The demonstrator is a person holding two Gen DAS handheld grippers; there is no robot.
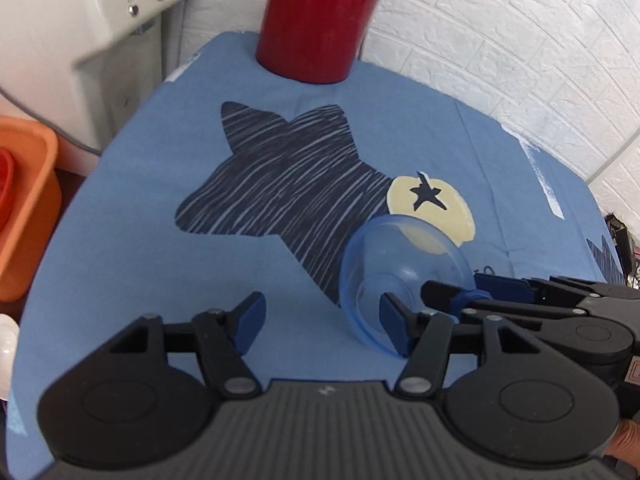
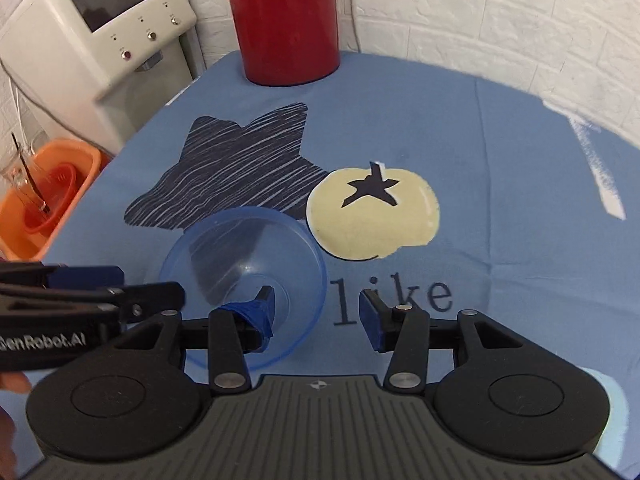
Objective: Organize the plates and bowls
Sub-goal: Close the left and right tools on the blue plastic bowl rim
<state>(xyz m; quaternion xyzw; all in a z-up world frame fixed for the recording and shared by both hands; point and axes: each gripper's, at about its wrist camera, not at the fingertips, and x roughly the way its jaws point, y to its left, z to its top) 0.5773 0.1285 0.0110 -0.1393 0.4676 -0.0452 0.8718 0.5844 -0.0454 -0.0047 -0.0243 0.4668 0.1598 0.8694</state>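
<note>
Right wrist view shows the clear blue bowl (image 2: pixel 244 280) on the blue cloth (image 2: pixel 500 200), tipped, just beside the yellow apple print (image 2: pixel 372 216). The right gripper (image 2: pixel 316 316) is spread wide — its left finger reaches inside the bowl, rim unpinched. The left gripper (image 1: pixel 322 320), also released, has the bowl toward its right finger — neither grasps it.

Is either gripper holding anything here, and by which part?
Neither grips anything. Both are open; the right gripper has one finger inside the tilted blue bowl, straddling its rim. The left gripper is empty.
</note>
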